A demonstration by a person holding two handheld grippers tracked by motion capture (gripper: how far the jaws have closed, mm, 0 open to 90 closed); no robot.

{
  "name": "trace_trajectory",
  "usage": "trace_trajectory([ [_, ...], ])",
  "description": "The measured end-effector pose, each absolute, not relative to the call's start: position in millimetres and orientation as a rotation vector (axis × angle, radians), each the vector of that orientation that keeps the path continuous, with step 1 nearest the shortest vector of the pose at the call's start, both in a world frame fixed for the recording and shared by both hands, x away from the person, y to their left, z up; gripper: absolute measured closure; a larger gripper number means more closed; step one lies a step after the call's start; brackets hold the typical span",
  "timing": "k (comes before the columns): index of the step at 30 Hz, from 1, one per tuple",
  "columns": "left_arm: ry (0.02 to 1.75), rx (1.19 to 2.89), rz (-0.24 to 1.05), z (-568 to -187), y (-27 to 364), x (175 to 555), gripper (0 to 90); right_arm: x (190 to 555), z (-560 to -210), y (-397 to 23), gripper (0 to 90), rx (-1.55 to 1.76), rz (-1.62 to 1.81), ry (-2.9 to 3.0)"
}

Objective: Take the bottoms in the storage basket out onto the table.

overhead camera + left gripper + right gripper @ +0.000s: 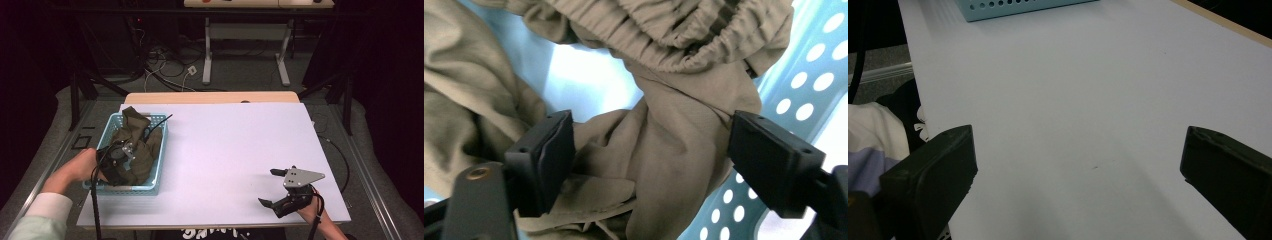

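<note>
An olive-brown garment [136,141] lies bunched in a light blue perforated basket [161,142] at the table's left. My left gripper [122,155] reaches down into the basket, over the cloth. In the left gripper view its jaws stand wide open around a twisted fold of the garment [674,150], below the gathered elastic waistband [664,30]; the pads [555,155] touch the cloth's edges without squeezing it. My right gripper [267,186] rests low at the table's near right, open, with nothing between its fingers [933,170].
The white table top [230,150] stretches between the basket and the right gripper. The basket wall [1013,7] shows far off in the right gripper view. Cables trail from both grippers. Behind the table are a second desk's legs [207,55] and floor cables.
</note>
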State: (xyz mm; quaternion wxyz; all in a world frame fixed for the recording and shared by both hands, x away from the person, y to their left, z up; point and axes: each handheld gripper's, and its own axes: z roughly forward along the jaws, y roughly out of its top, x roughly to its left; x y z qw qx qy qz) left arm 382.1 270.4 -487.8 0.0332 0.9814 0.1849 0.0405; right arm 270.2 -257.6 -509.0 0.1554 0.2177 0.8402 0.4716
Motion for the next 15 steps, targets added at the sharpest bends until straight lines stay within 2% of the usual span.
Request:
trace_trajectory([
  [13, 0.554, 3.078, 0.008, -501.6, 261.9, 391.0, 27.0, 270.2, -509.1, -257.0, 1.2, 0.619, 1.348, 2.408],
  [15, 0.546, 3.091, -0.011, -503.1, 260.3, 393.5, 30.6, 270.3, -509.2, -256.9, 1.2, 0.618, 1.347, 2.409],
])
